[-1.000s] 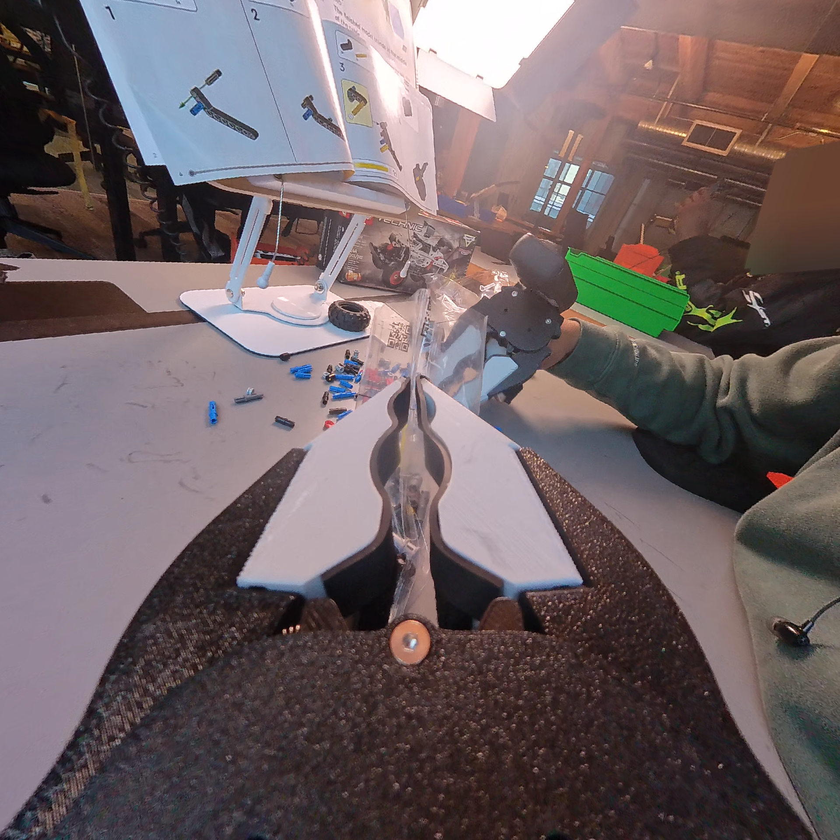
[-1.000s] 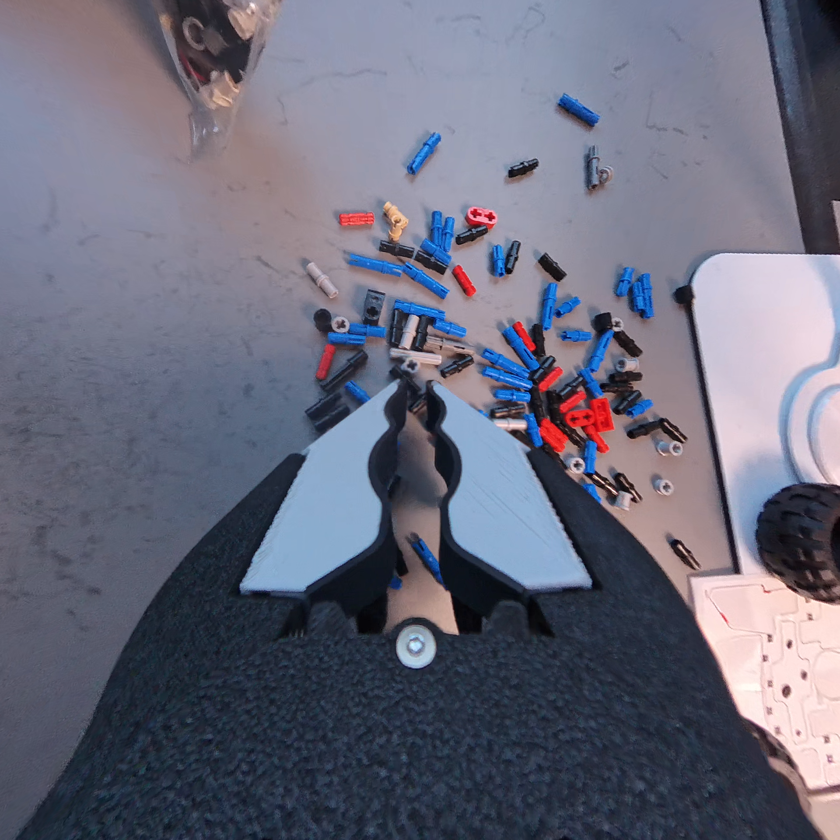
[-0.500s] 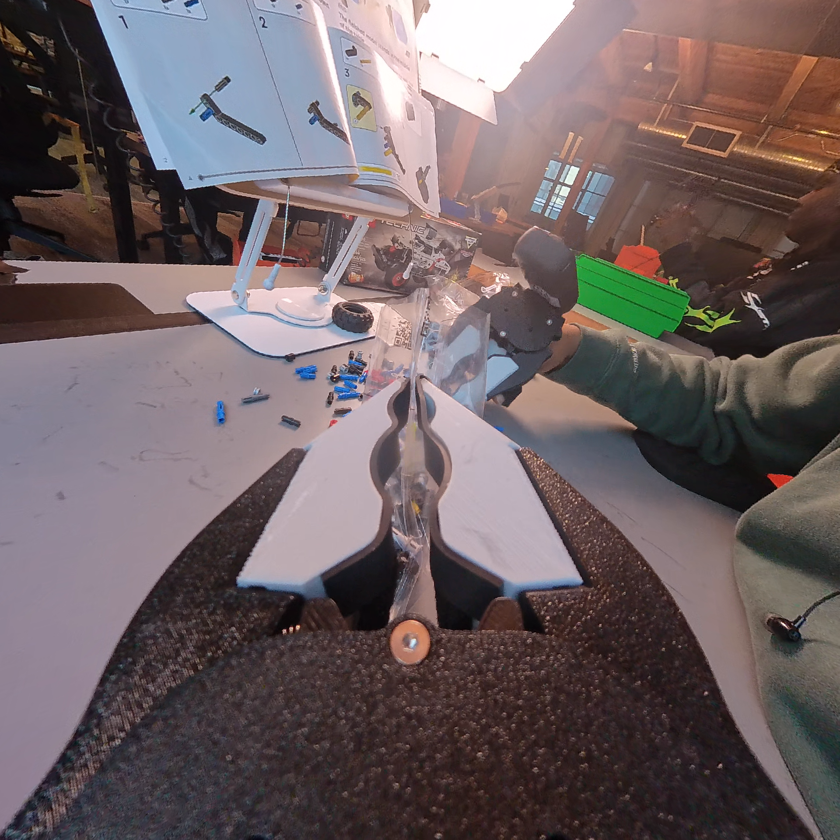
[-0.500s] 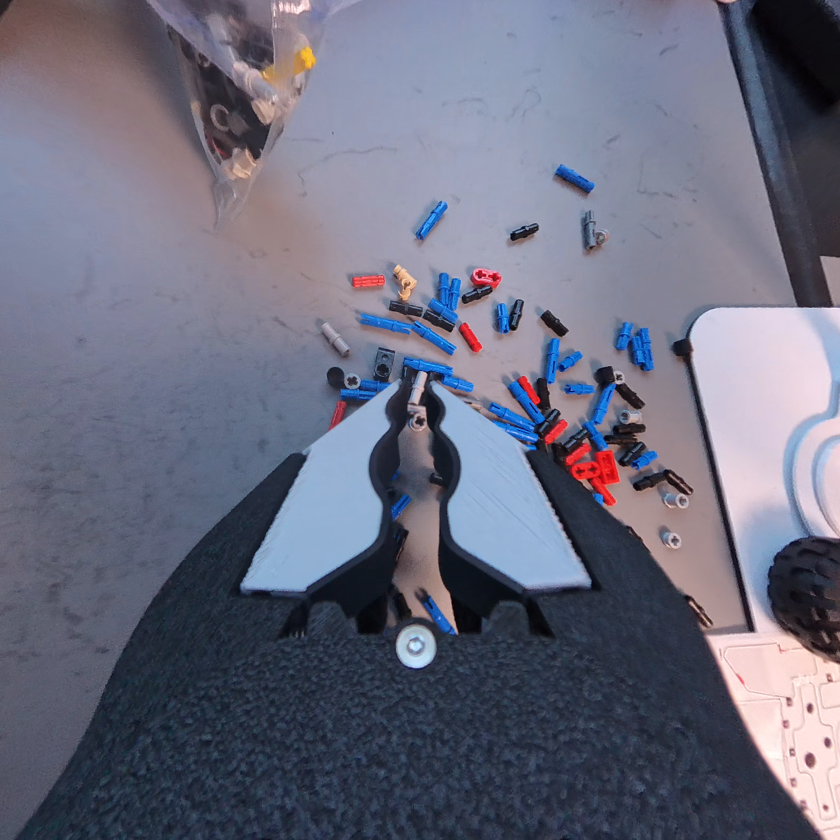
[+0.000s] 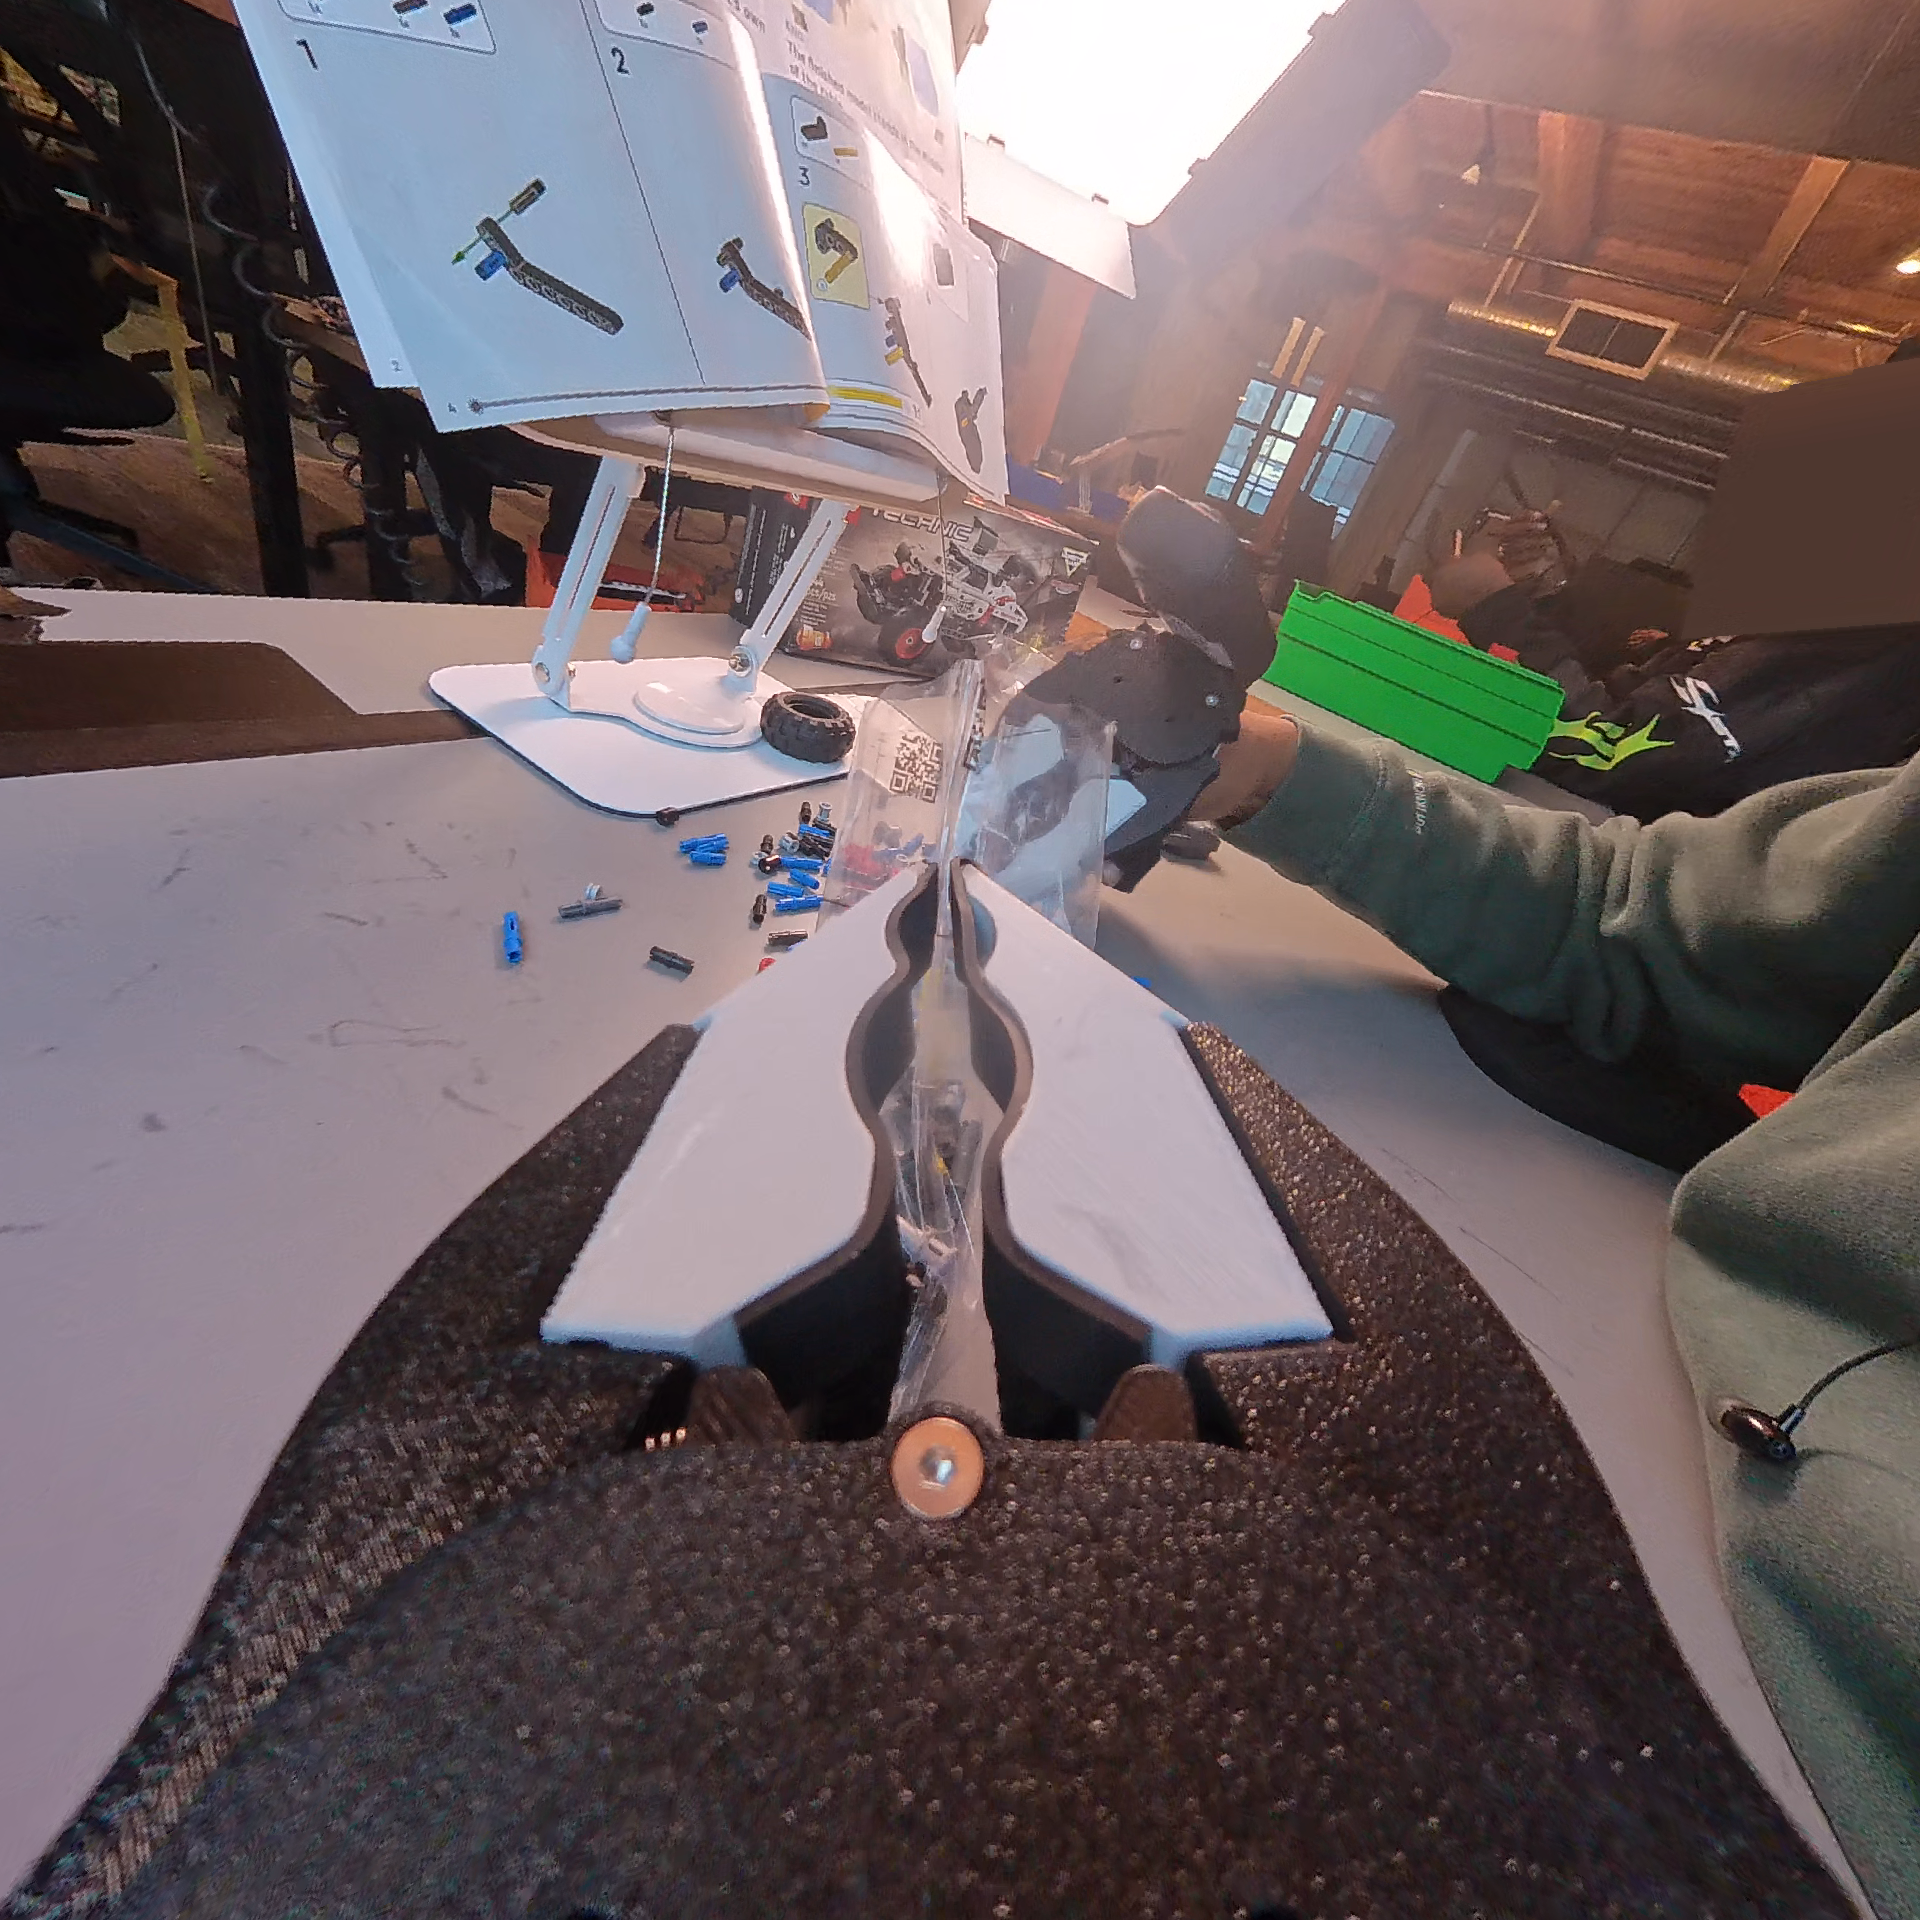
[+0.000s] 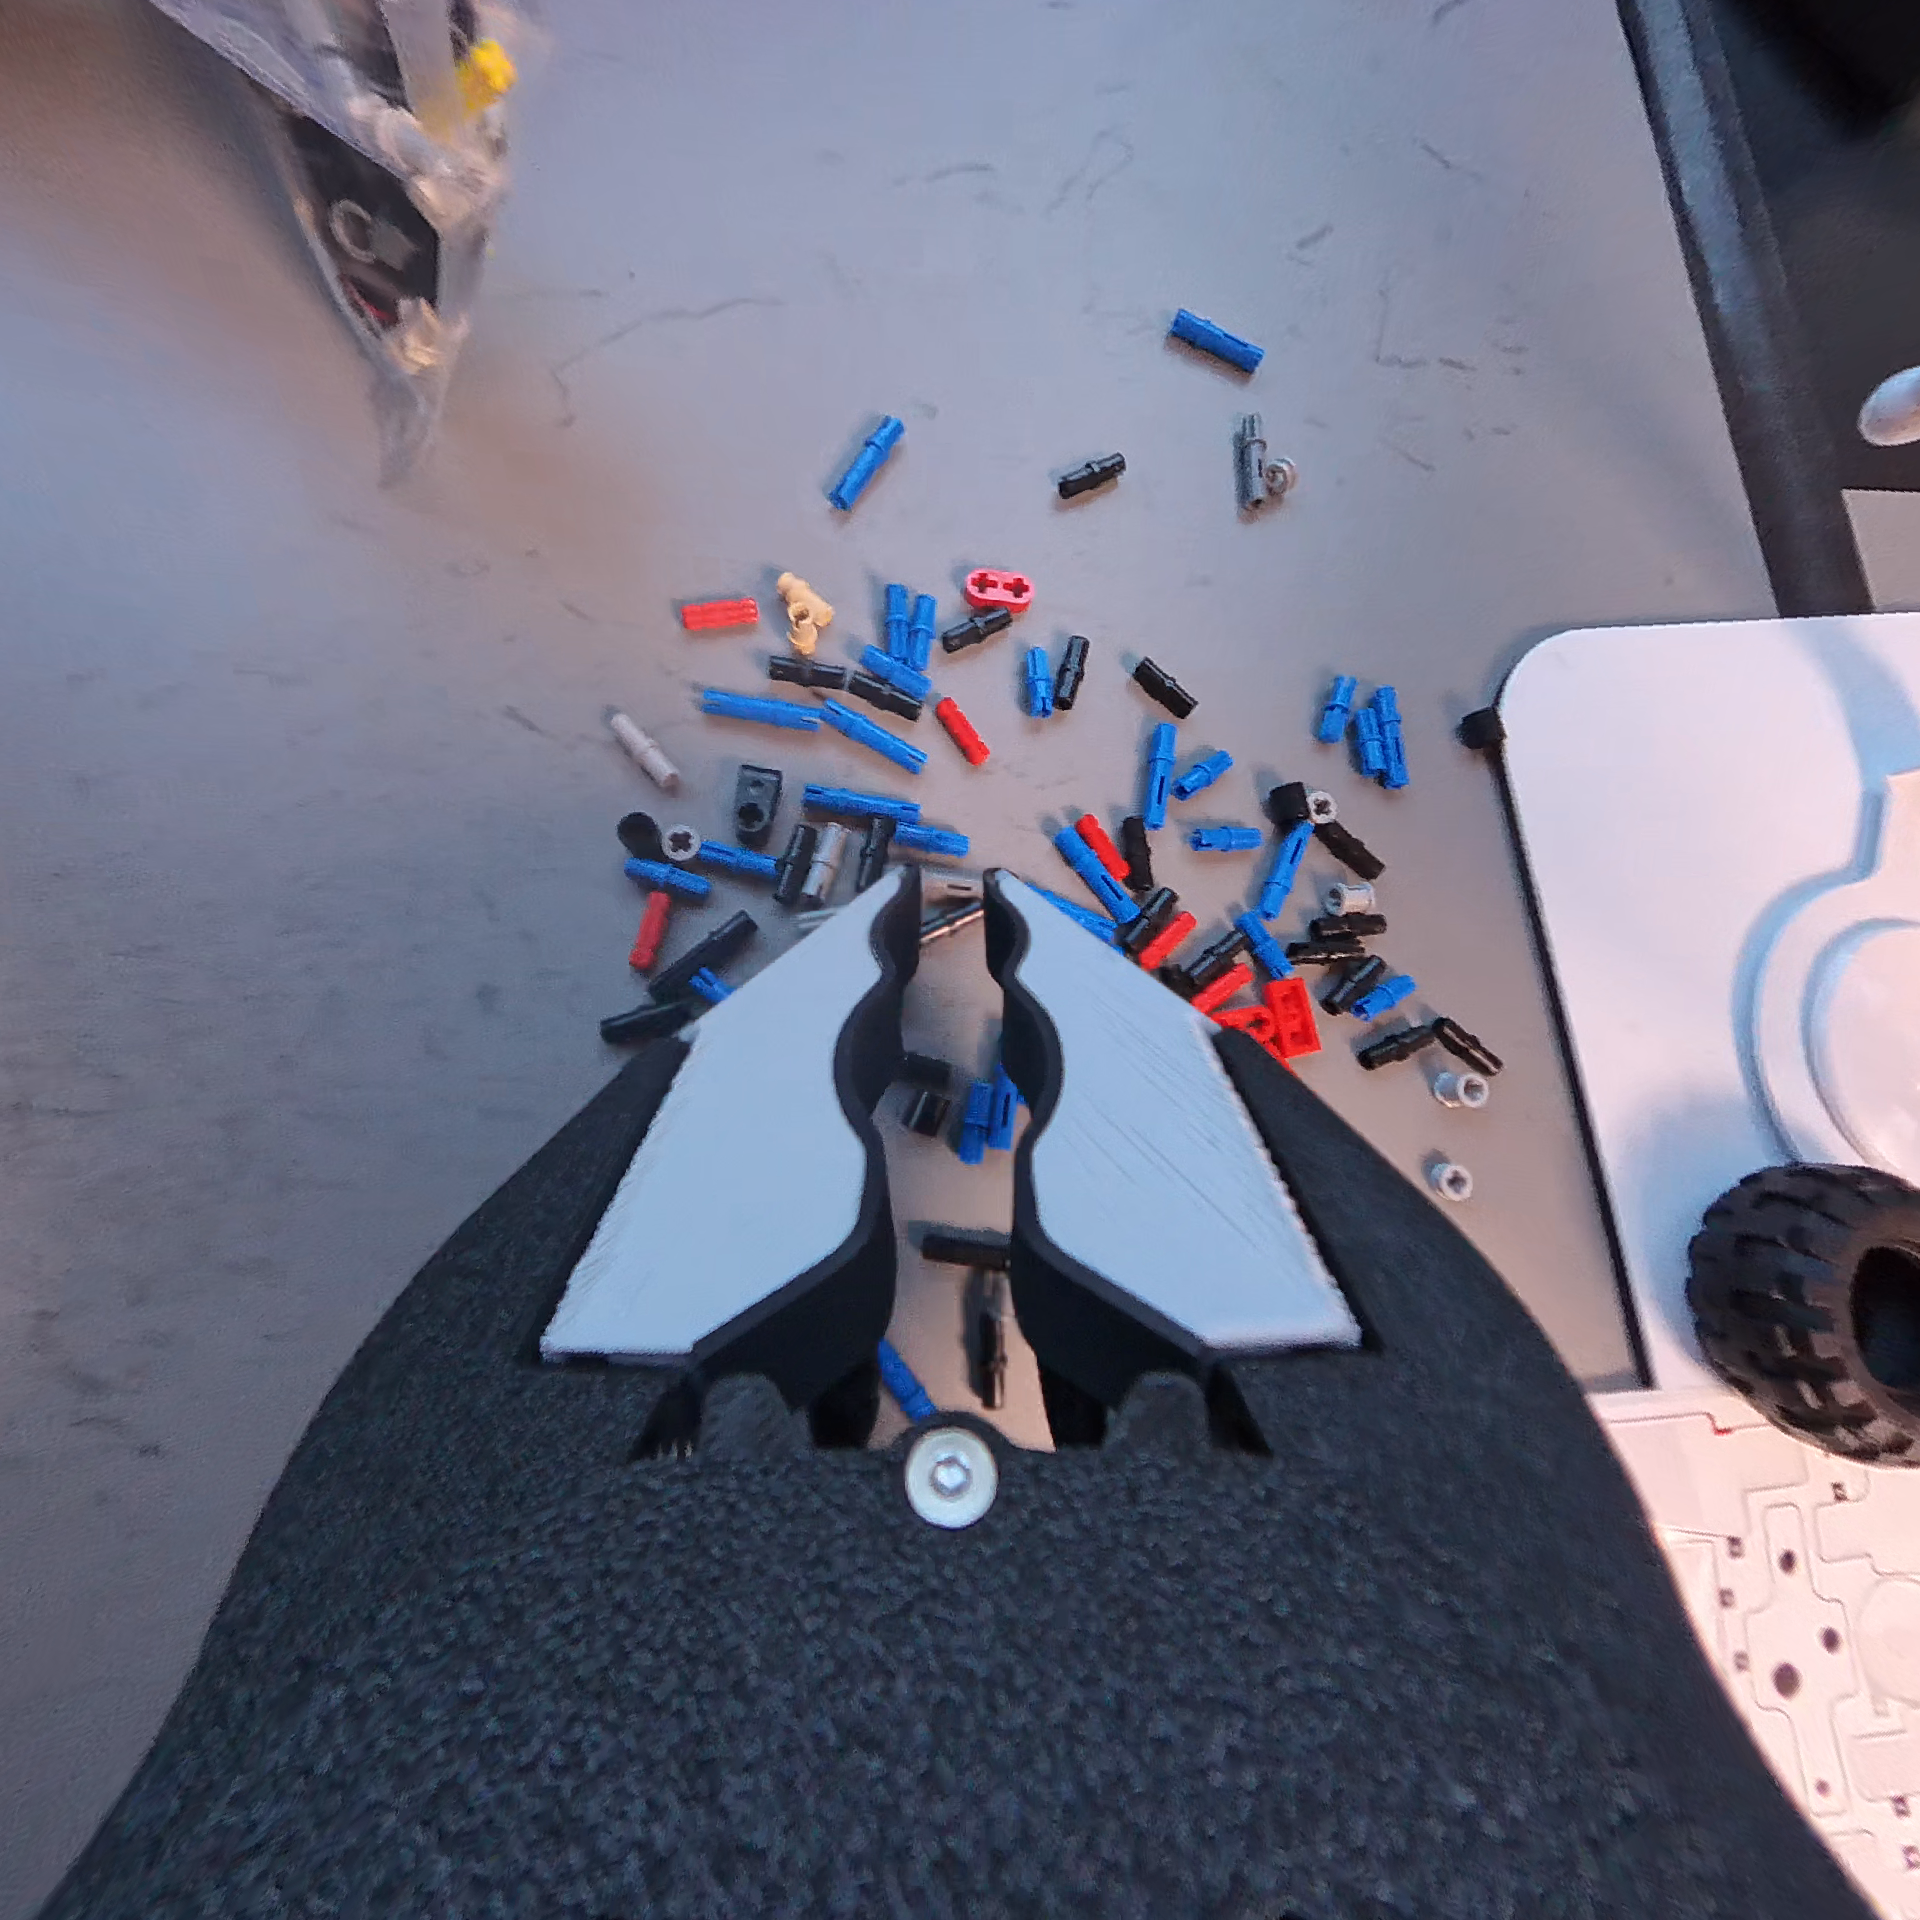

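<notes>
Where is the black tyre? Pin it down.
The black tyre sits at the right edge of the right wrist view, on the white stand base, right of the scattered pins.

Open instruction booklet on white stand: printed step numbers and lines of small text. Boxed toy set behind it carries brand lettering; clear plastic bag bears a square code label.
</notes>
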The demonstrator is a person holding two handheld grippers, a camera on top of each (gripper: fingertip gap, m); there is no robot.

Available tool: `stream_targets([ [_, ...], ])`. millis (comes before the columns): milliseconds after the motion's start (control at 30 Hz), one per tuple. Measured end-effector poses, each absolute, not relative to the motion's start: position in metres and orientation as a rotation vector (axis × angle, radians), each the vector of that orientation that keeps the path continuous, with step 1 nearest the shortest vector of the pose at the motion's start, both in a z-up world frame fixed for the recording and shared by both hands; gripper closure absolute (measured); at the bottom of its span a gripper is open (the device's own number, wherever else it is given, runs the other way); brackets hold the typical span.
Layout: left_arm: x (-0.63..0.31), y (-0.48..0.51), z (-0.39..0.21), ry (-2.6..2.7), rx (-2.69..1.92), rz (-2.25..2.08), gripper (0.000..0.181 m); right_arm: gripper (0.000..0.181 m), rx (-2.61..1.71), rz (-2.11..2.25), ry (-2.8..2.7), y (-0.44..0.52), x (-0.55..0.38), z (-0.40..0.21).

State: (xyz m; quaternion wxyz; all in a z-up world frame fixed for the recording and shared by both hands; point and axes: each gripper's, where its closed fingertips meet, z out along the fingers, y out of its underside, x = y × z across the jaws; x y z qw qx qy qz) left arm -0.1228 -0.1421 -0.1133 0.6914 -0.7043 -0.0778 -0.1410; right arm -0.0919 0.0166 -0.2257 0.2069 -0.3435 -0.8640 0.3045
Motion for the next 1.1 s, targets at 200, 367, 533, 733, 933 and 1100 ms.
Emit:
stream_targets([
  [200,-0.124,-0.143,-0.114,-0.182,-1.574,-0.314,0.18,0.168,-0.853,0.845,-2.537,0.014,-0.093,-0.239],
  [367,-0.126,-0.143,-0.116,-0.196,-1.579,-0.315,0.18,0.166,-0.71,0.793,-2.681,0.012,-0.092,-0.239],
  [533,-0.129,-0.144,-0.118,-0.206,-1.581,-0.317,0.18,0.161,-0.593,0.748,-2.81,0.01,-0.095,-0.239],
  [733,-0.131,-0.144,-0.119,-0.213,-1.58,-0.322,0.18,0.171,-0.557,0.76,-2.889,0.008,-0.092,-0.241],
  [933,-0.128,-0.144,-0.118,-0.2,-1.578,-0.326,0.18,0.178,-0.603,0.862,-2.768,0.014,-0.084,-0.22],
  [1100,-0.125,-0.142,-0.118,-0.188,-1.584,-0.332,0.18,0.179,-0.588,1.116,-2.458,0.007,-0.096,-0.132],
])
